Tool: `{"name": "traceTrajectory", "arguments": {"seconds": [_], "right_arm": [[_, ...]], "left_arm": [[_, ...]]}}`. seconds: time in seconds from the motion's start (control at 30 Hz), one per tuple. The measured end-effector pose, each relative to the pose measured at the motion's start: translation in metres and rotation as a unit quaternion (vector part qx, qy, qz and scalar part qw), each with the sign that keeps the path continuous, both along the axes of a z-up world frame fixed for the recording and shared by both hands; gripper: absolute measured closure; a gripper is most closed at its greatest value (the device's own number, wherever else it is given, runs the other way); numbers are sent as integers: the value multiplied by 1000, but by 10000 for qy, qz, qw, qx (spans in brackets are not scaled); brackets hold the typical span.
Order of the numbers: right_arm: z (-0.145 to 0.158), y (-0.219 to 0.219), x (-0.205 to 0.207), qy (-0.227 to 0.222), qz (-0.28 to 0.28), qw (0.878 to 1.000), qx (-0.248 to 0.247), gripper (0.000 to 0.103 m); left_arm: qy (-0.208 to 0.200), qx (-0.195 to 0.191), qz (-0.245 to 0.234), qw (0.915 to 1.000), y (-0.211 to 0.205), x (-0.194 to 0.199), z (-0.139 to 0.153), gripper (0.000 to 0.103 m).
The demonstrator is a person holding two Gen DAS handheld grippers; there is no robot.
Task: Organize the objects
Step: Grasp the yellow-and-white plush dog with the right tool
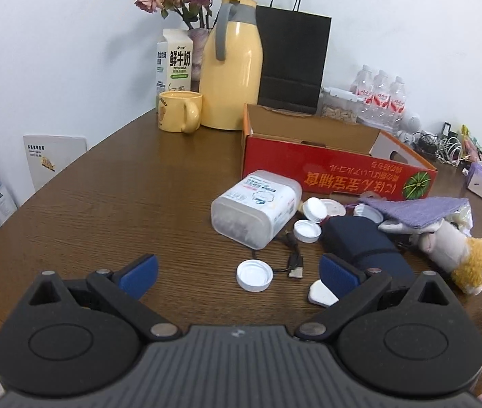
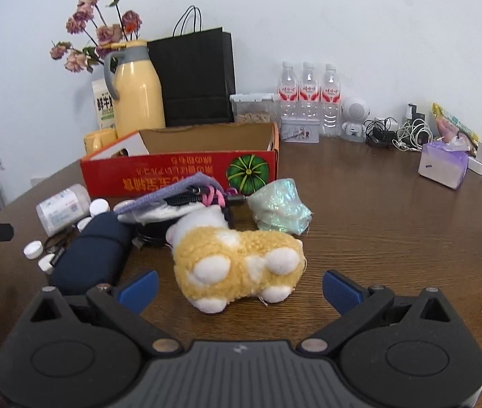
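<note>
The clutter lies heaped on the worktop (image 1: 105, 197) just in front of the open red box (image 1: 336, 170), which looks like the place meant to take it; the box appears empty from here.

Left tongs (image 1: 239, 273) hang low over the worktop, level and pointing toward 12 o'clock, blue pads spread wide with nothing between them. A white cap (image 1: 254, 274) sits just ahead between the pads, a USB plug (image 1: 296, 265) at its 3 o'clock, the lying jar (image 1: 256, 209) further on toward 12.

Right tongs (image 2: 240, 289) are likewise spread and empty, held low and level, aimed at the plush (image 2: 237, 265), which lies on its side just beyond the pads. A navy pouch (image 2: 94, 255) is at 10 o'clock, a shiny mask (image 2: 280, 209) at 1 o'clock.

Both seem poised for a first pick; the plush is probably the right's target, being soft and squarely ahead.
</note>
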State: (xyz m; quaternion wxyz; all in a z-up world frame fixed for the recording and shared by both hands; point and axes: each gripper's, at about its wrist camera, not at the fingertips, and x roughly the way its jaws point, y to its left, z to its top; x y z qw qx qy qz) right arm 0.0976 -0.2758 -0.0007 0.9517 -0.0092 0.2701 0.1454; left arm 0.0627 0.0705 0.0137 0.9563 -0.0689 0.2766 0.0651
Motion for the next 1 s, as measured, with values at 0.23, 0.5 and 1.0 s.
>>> {"name": "traceTrajectory", "arguments": {"seconds": [0.23, 0.5, 1.0], "right_arm": [[-7, 5, 19, 48, 253, 9997, 6, 0], [-12, 1, 51, 156, 422, 9989, 132, 0], [-28, 1, 72, 427, 504, 9963, 545, 2]], "left_arm": [[36, -105, 4, 9999, 2, 3, -3, 0], [138, -114, 36, 9998, 1, 9, -7, 0], [254, -106, 23, 9996, -2, 17, -11, 0]]}}
